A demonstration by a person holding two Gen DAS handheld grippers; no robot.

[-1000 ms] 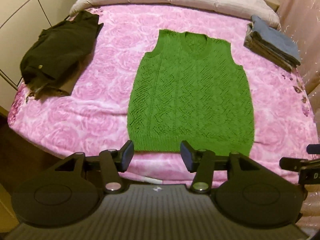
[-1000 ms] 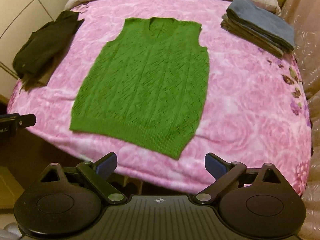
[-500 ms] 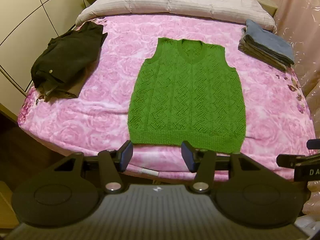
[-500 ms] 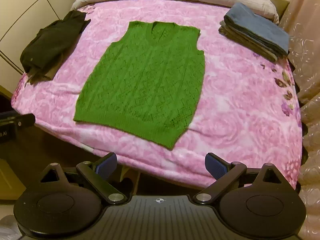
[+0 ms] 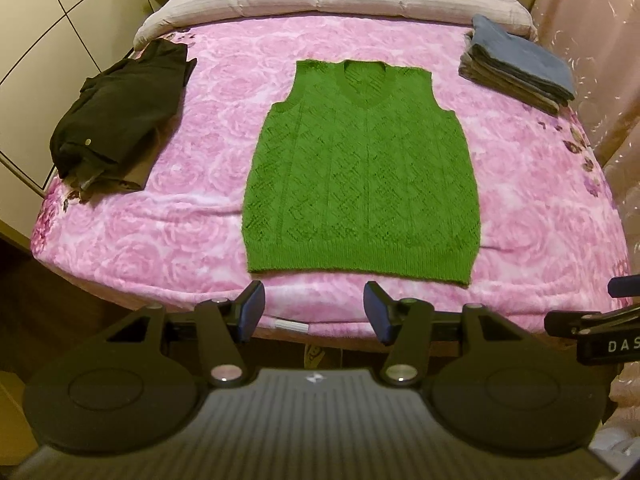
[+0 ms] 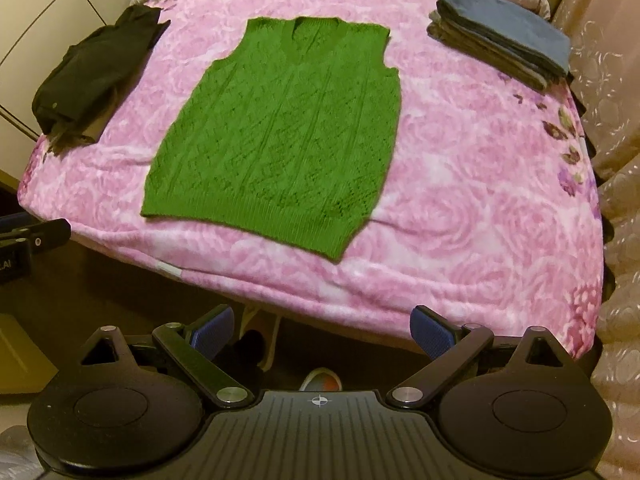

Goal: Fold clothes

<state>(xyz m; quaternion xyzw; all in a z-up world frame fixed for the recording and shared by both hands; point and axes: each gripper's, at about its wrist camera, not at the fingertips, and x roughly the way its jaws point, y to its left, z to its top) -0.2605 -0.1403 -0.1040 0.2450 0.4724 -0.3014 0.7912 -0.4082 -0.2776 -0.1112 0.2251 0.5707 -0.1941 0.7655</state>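
Green knitted vest [image 5: 362, 168] lies flat and unfolded on the bed [image 5: 160, 232], beyond my left tool [image 5: 314, 312] and right tool [image 6: 322, 330], both apart and empty. A folded stack [image 5: 516, 64] sits far right; folding hasn't begun.
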